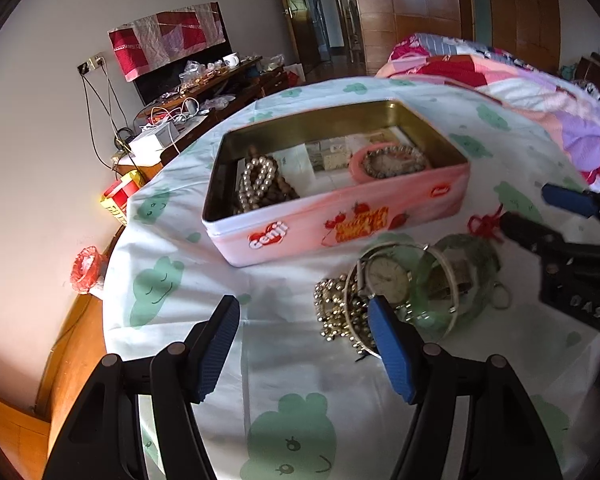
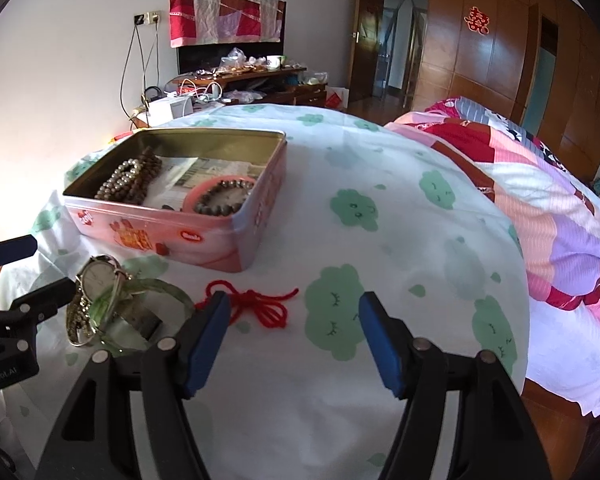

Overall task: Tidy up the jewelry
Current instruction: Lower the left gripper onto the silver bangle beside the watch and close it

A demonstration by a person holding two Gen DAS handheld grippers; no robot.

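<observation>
An open pink tin stands on the green-printed cloth and holds bead strands and a pink ring with a bead bracelet. In front of it lies a pile: a watch, a green bangle and a gold bead chain. A red knotted string lies to the right of the pile. My left gripper is open, its right finger over the pile's near edge. My right gripper is open just short of the string, gripping nothing.
A bed with a patchwork quilt lies to the right. The cloth's left edge drops to a wooden surface. A cluttered wooden stand with cables is beyond the far edge. Bare cloth stretches right of the tin.
</observation>
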